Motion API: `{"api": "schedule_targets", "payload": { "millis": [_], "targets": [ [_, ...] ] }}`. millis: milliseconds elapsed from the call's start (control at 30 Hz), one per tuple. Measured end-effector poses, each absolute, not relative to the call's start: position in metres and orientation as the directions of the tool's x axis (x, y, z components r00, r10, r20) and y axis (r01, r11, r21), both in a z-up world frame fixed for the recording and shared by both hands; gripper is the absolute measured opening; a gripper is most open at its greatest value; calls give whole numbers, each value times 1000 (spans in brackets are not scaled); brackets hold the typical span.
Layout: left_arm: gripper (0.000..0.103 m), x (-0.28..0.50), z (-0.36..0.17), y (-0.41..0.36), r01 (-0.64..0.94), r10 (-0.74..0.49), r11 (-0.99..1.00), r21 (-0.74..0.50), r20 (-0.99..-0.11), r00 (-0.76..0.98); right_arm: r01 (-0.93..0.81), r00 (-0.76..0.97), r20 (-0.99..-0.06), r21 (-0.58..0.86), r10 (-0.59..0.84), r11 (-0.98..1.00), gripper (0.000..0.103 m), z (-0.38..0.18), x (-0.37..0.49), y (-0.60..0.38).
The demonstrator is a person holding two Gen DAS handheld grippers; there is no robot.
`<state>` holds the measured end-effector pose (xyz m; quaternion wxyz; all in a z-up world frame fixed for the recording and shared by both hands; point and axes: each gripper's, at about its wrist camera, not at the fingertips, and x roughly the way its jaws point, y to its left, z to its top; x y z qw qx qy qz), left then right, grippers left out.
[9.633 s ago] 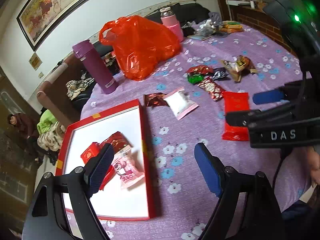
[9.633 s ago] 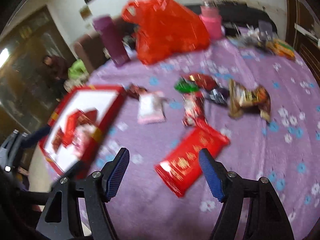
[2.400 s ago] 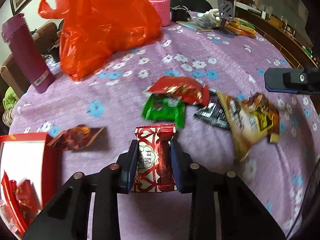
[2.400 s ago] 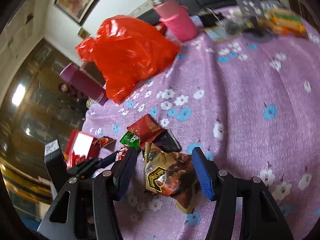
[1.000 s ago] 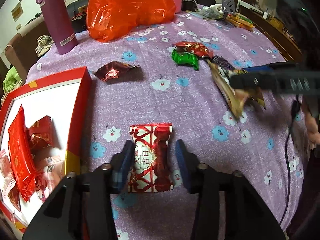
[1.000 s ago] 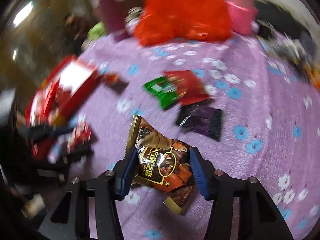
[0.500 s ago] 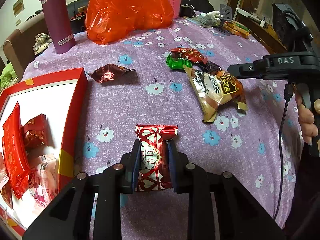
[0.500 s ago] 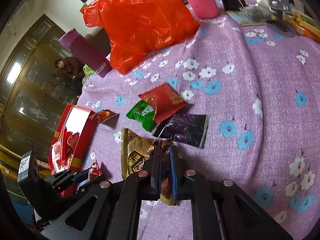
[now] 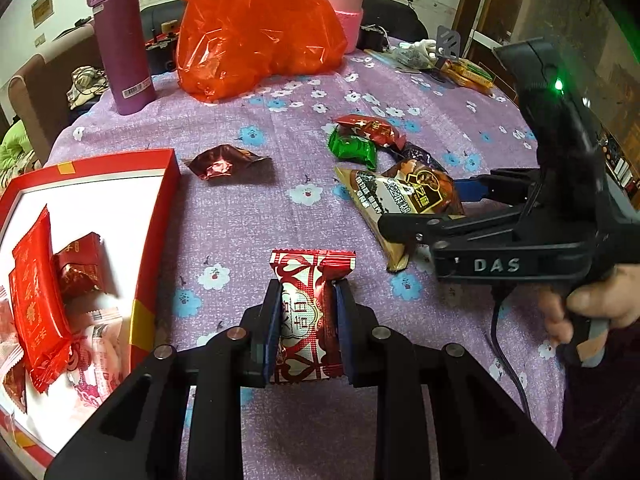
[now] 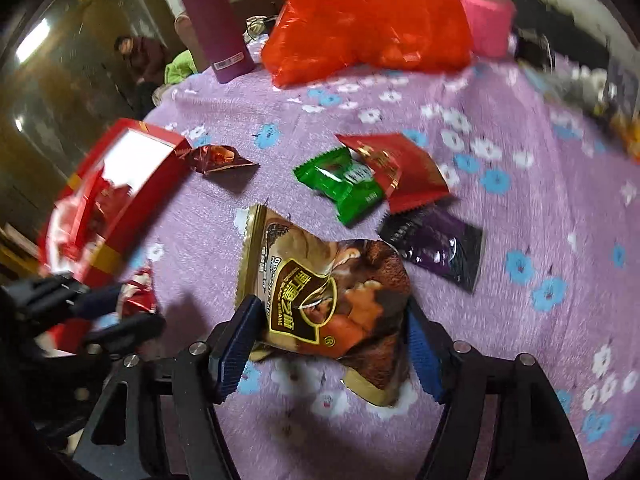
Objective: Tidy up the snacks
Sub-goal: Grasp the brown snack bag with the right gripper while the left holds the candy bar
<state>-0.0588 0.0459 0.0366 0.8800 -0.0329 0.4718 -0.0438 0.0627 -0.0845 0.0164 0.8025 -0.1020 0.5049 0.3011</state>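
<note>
My left gripper (image 9: pixel 306 328) is shut on a red and white heart-patterned snack pack (image 9: pixel 310 312), held above the purple flowered cloth just right of the red box (image 9: pixel 156 216). The box holds several red and pink packs (image 9: pixel 38 288). My right gripper (image 10: pixel 334 344) stands open, its jaws on either side of a brown sesame snack bag (image 10: pixel 324 292) that lies on the cloth; it shows in the left wrist view (image 9: pixel 404 200) too. Green (image 10: pixel 342 184), red (image 10: pixel 400 168), dark purple (image 10: pixel 436 244) and maroon foil (image 10: pixel 216 158) packs lie beyond.
An orange plastic bag (image 9: pixel 256 28), a purple flask (image 9: pixel 120 40) and a pink bottle (image 9: pixel 346 4) stand at the table's far side. Small clutter (image 9: pixel 448 60) lies at the far right. A person sits in the room behind (image 10: pixel 140 60).
My right gripper has opened; the brown bag it pinched half a second ago now lies between its spread jaws. My left gripper, still holding the heart pack, has barely shifted beside the box.
</note>
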Motion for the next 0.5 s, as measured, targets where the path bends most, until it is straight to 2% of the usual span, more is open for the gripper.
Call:
{"api": "schedule_targets", "payload": {
  "millis": [100,167,233,367,500],
  "targets": [
    [23,-61,38,47,40,-103,994,-98,-824,558,-593,323,-866,129,381,795,59,17,60,-82],
    [23,-62,41,49,38,-111,993,-108,-819,562,-583,306,-862,165,404,795,43,17,62,-83],
    [23,-64,43,49,37,-110,993,-109,-816,568,-573,287,-850,218,442,790,32,20,64,-86],
    [23,-65,45,50,38,-120,992,-119,-813,570,-547,283,-839,257,465,797,30,23,70,-94],
    [23,-67,46,52,38,-127,991,-128,-809,574,-514,264,-796,362,545,778,30,28,78,-106]
  ]
}}
